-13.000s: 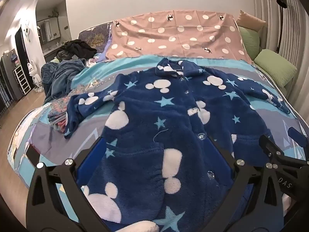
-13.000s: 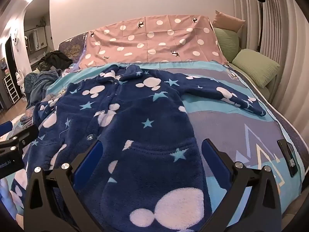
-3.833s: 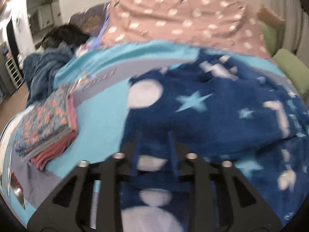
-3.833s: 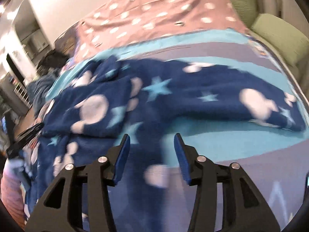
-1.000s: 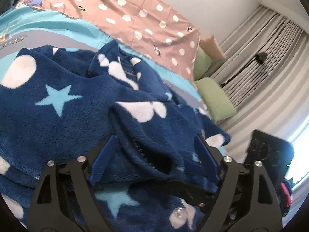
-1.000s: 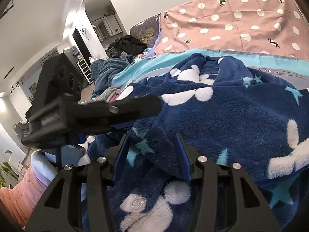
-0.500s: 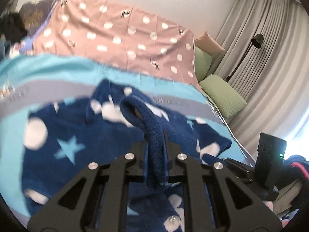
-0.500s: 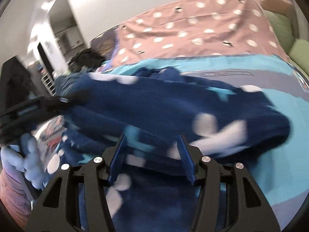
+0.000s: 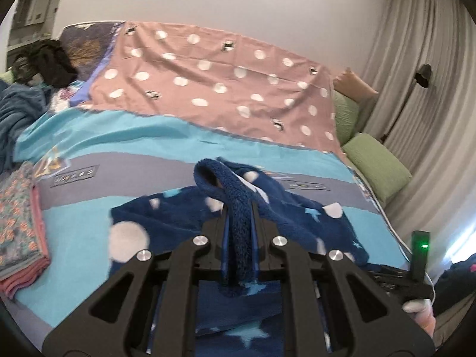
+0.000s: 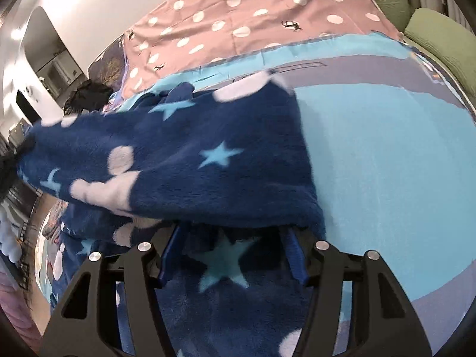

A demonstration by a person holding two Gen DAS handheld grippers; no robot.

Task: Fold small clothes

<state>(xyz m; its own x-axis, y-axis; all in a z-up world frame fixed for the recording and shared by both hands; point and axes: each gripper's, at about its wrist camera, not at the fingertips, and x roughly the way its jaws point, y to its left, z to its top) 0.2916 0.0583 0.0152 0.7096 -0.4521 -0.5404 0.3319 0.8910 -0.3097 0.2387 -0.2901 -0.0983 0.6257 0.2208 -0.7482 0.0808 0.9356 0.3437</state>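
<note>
A navy fleece jacket (image 9: 300,214) with white mouse shapes and pale blue stars lies partly folded on the blue and grey bed sheet (image 9: 125,139). My left gripper (image 9: 240,232) is shut on a thick fold of the jacket's edge and holds it raised above the bed. In the right wrist view the jacket (image 10: 184,154) is draped across the front of my right gripper (image 10: 232,250). Its blue pads stand wide apart, with fleece lying between and over them. The right fingertips are hidden under the cloth.
A folded stack of patterned clothes (image 9: 20,226) lies at the bed's left edge. A pink dotted sheet (image 9: 208,86) covers the far end. Green pillows (image 9: 374,160) line the right side by the curtains. Dark laundry (image 9: 47,62) is piled at the far left.
My left gripper has lifted the jacket's edge higher and pulled back, so more bare sheet shows. The right gripper has moved in close under the jacket's draped fold.
</note>
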